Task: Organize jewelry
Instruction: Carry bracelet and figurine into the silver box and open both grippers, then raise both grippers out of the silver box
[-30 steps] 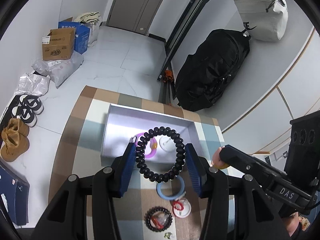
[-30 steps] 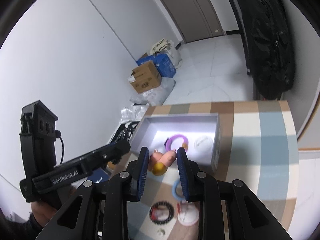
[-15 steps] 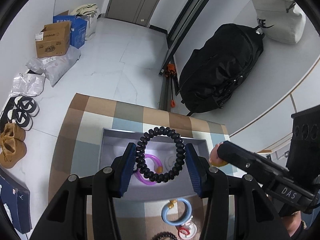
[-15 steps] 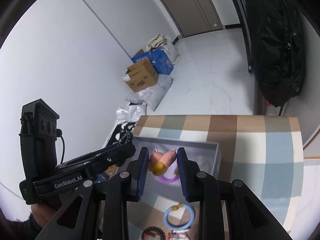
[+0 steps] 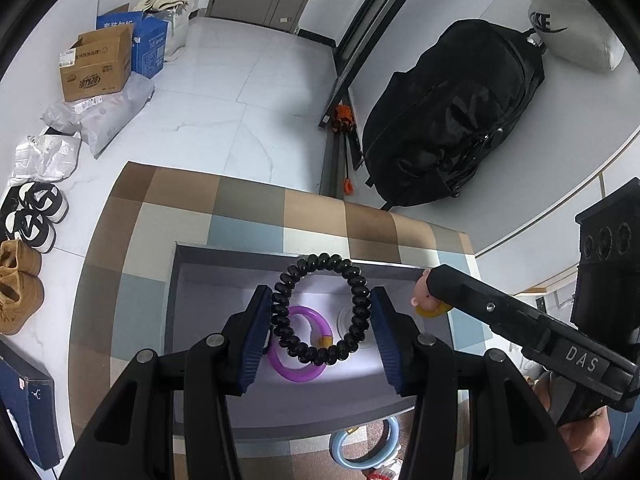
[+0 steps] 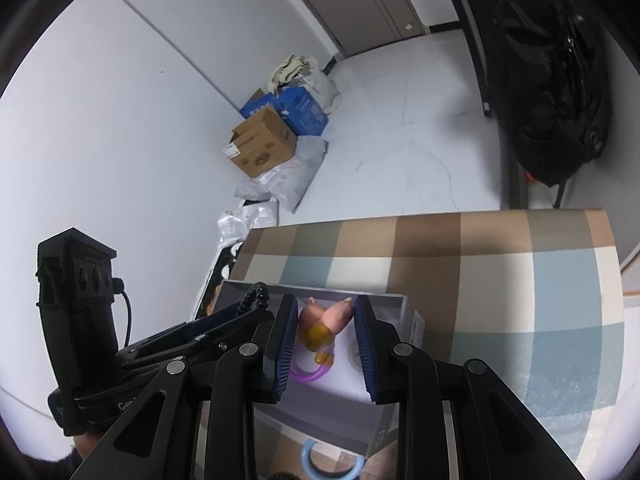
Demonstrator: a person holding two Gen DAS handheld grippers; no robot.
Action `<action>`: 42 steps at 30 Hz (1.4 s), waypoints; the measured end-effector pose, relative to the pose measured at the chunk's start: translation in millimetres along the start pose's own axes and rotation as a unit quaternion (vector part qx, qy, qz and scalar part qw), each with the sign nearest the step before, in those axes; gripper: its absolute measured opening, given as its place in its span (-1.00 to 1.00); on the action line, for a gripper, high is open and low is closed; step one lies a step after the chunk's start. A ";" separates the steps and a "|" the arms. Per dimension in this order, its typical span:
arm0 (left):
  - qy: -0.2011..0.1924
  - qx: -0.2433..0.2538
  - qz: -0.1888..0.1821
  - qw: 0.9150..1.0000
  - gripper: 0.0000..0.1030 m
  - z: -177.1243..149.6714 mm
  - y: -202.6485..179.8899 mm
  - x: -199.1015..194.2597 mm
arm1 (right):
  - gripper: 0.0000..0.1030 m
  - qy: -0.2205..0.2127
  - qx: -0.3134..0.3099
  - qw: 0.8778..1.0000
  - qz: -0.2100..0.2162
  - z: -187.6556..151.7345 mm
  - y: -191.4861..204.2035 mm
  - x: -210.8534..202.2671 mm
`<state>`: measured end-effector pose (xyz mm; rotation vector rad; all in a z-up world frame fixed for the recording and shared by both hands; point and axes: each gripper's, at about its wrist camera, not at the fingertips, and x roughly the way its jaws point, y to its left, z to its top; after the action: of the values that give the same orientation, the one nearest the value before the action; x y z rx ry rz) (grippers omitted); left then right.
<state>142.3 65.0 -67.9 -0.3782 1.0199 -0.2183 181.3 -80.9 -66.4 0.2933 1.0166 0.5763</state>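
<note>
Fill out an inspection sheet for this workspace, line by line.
Surface: checked tablecloth under an open grey box.
Job's things: purple ring and a white disc in the box; blue ring on the cloth in front of it.
Clutter: nothing seen on the table.
Grippers: left gripper grips a black coil bracelet over the box; right gripper is shut on a pink and yellow charm, also over the box.
Cables: one black lead on the left gripper's handle.
Surroundings: cardboard boxes, shoes, black bag on the floor.
</note>
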 end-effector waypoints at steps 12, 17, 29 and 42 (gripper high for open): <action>0.006 -0.012 -0.010 1.000 -0.12 1.1 1.1 5.8 | -0.43 0.012 0.011 1.000 -0.001 -2.0 -5.5 8.3; 0.007 -0.010 -0.008 1.000 0.23 1.0 -3.3 3.2 | -0.02 -0.022 0.010 1.000 -0.002 -0.7 -4.0 -6.0; -0.009 0.006 0.027 1.000 0.23 -6.9 -10.3 -9.4 | 0.60 -0.055 0.014 0.998 -0.007 -3.6 -3.9 -28.3; -0.054 0.043 0.071 0.995 0.24 -33.0 -20.5 -35.2 | 1.00 -0.092 -0.003 0.995 -0.024 -28.0 2.9 -56.1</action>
<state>95.9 51.8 -47.3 -0.2350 0.9227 -0.1124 134.1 -111.9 -39.1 0.3095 0.8419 0.5003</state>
